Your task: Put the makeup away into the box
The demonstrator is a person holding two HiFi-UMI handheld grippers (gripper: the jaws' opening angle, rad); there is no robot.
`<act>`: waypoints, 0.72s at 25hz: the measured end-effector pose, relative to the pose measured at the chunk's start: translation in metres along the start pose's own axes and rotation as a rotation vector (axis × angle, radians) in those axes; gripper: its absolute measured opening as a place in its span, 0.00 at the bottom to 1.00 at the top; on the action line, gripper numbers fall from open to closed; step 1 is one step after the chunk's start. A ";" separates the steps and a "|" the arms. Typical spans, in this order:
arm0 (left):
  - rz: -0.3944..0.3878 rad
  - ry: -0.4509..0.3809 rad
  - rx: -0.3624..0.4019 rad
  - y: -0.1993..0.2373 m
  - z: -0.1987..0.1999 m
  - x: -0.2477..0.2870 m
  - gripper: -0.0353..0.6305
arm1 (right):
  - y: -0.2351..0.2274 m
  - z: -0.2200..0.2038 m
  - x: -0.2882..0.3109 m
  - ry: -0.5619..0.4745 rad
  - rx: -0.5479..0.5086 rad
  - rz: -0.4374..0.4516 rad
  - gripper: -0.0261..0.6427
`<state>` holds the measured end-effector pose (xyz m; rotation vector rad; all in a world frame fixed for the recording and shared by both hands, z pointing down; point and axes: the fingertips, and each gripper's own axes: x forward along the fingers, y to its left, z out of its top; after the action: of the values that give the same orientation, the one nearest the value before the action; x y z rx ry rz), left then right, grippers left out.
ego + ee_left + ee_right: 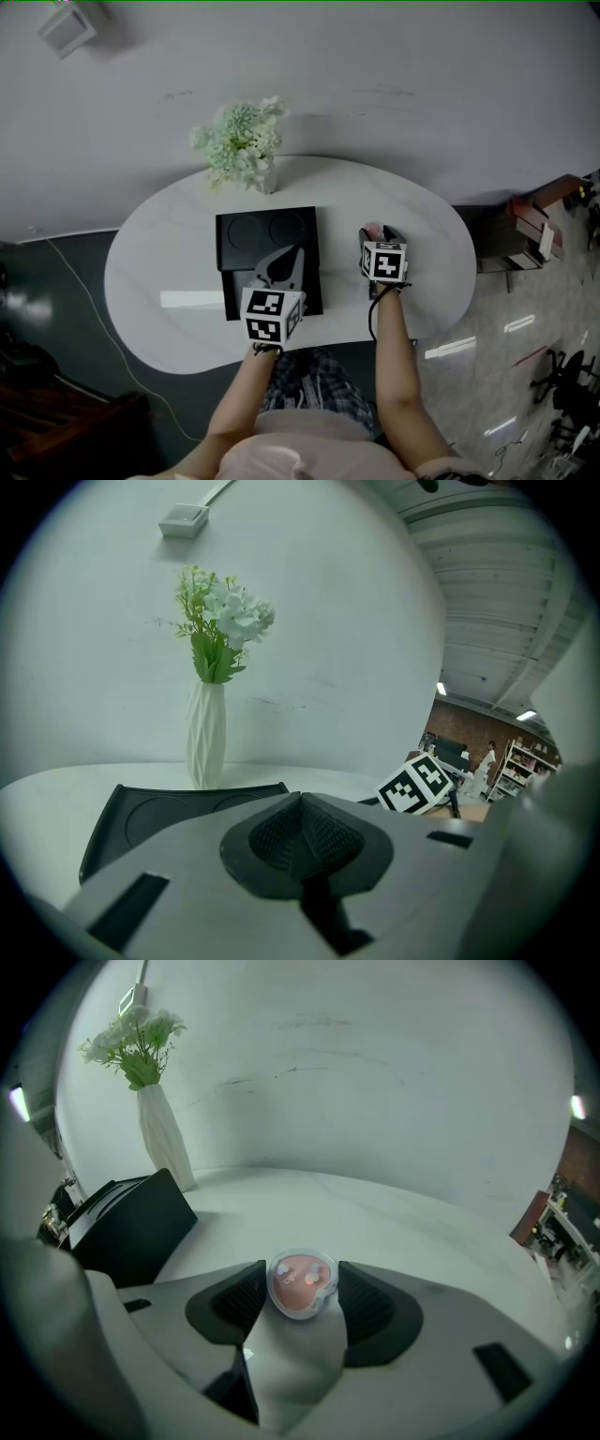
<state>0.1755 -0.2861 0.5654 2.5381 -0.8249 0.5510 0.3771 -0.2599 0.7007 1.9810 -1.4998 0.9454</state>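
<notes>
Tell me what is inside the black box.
In the black box, two empty round recesses show at the far end. The left gripper covers the near part, hiding its contents.

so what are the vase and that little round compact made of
The vase is white, matte and spiral-ridged: probably ceramic, possibly plastic. The compact looks like a clear glossy plastic shell, going by the light glints on it, with pink filling inside.
</notes>
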 end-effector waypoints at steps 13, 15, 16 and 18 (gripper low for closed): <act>0.023 -0.025 -0.014 0.012 0.002 -0.018 0.09 | 0.006 0.018 -0.021 -0.079 0.026 -0.004 0.40; 0.033 -0.035 -0.015 0.015 0.005 -0.023 0.09 | 0.010 0.025 -0.030 -0.099 0.017 0.001 0.40; 0.040 -0.040 -0.016 0.017 0.007 -0.027 0.09 | 0.012 0.030 -0.036 -0.111 0.013 0.005 0.40; 0.055 -0.051 -0.021 0.022 0.010 -0.035 0.09 | 0.019 0.039 -0.050 -0.138 0.002 0.014 0.40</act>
<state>0.1378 -0.2913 0.5464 2.5266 -0.9167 0.4942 0.3602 -0.2623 0.6370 2.0764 -1.5882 0.8308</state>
